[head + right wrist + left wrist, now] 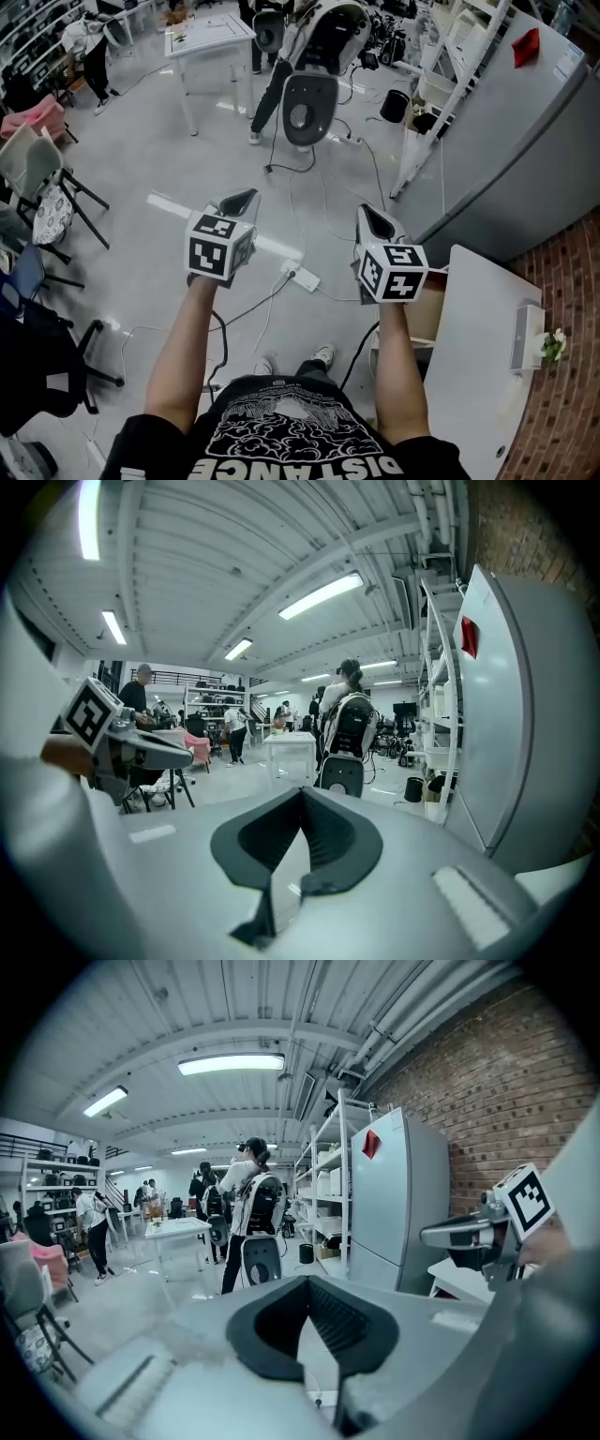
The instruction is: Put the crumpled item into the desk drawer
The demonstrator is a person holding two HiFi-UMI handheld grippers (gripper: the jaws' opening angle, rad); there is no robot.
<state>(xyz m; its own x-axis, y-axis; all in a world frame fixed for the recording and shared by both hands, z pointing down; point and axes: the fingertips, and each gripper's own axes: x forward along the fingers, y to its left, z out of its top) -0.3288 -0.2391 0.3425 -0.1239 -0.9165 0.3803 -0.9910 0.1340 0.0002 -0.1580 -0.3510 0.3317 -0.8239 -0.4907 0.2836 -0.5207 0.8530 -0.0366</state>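
Observation:
No crumpled item shows in any view. In the head view both grippers are held up in the air over the grey floor, side by side. My left gripper (240, 199) (307, 1281) has its jaws together with nothing between them. So does my right gripper (302, 789) (368, 215), which hangs just left of the white desk (478, 356). A brown box-like opening (427, 307) shows under the desk's left edge, partly hidden by my right gripper. Whether it is the drawer I cannot tell. Each gripper view catches the other gripper from the side.
A tall grey cabinet (525, 141) and a brick wall (572, 394) stand on the right. A power strip (302, 277) and cables lie on the floor ahead. Chairs (47, 187) line the left. A white table (208, 37) and people stand farther back.

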